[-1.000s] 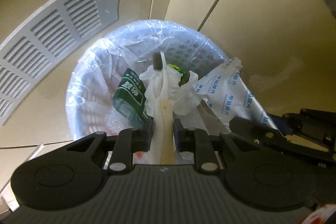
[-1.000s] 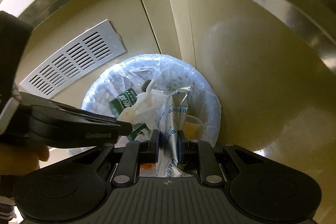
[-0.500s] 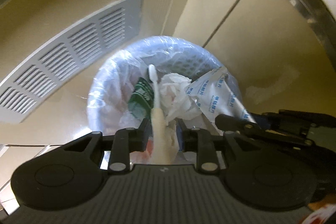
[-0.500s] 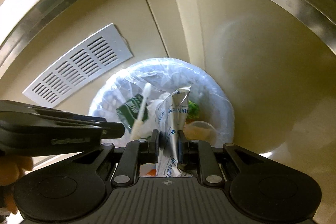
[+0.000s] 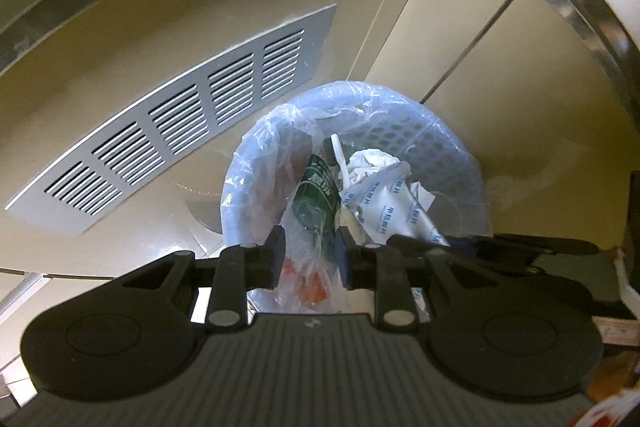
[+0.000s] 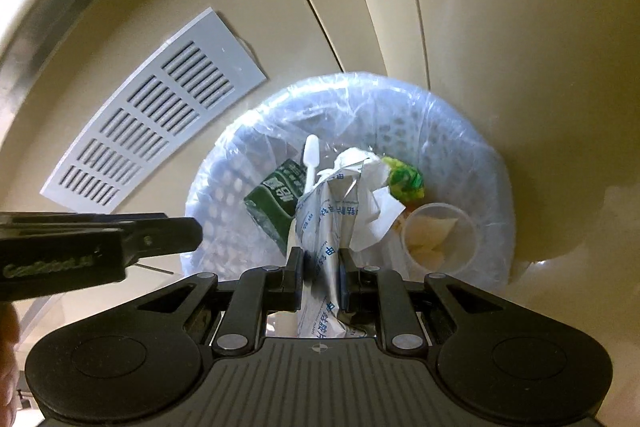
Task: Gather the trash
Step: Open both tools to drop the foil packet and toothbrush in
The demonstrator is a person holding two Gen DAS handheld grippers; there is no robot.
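A white perforated bin (image 5: 460, 155) (image 6: 492, 163) with a clear liner stands on the floor below both grippers. Inside lie a green carton (image 5: 316, 195) (image 6: 276, 199), a white plastic stick (image 5: 336, 155) (image 6: 310, 155), crumpled tissue (image 5: 368, 161) (image 6: 376, 211), a green-yellow wrapper (image 6: 404, 181) and a clear cup (image 6: 440, 239). My left gripper (image 5: 310, 255) (image 6: 160, 235) hangs open above the bin's near rim, nothing between its pads. My right gripper (image 6: 320, 267) (image 5: 420, 241) is shut on a silvery packet with blue print (image 6: 324, 223) (image 5: 384, 211), whose top leans over the trash.
A grey slatted vent grille (image 5: 180, 131) (image 6: 160, 119) sits in the beige cabinet panel left of the bin. Beige cabinet doors rise behind and to the right. A metal-edged counter runs overhead. Part of a hand (image 6: 6, 347) shows at the lower left.
My left gripper let go of the white stick, which now lies in the bin, and it rose and drew back. My right gripper sank closer to the bin with the packet.
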